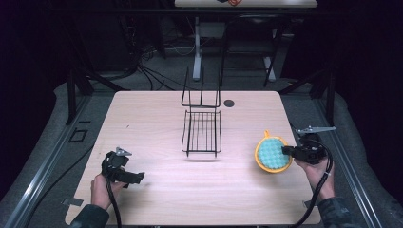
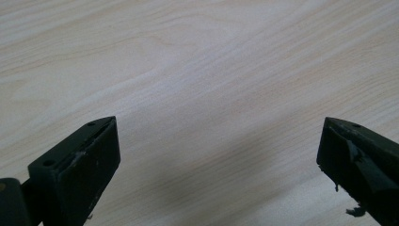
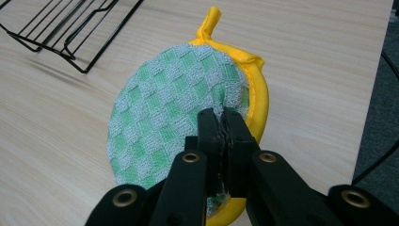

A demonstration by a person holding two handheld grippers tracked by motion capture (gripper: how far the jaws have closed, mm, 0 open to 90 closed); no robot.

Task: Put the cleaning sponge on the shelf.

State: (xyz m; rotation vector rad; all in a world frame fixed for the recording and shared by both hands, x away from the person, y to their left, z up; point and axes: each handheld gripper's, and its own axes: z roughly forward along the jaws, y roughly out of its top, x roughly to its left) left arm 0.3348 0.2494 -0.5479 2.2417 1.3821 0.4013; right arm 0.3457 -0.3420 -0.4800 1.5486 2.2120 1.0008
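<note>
A round green-checked cloth pad with a yellow rim and loop (image 1: 272,154) (image 3: 174,103) is lifted off the table at the right. My right gripper (image 1: 286,151) (image 3: 221,123) is shut on its near edge, jaws pinched together over the fabric. At the front left, my left gripper (image 1: 135,177) (image 2: 216,155) rests low over bare wood, jaws wide open with nothing between them. A black wire rack (image 1: 202,128) (image 3: 66,28) stands in the middle of the table, its back raised upright.
The light wooden table (image 1: 157,118) ends close to the right of the cloth pad. A small dark round hole (image 1: 229,103) sits behind the rack. Cables trail from both grippers toward the front edge. Dark floor and table legs lie beyond.
</note>
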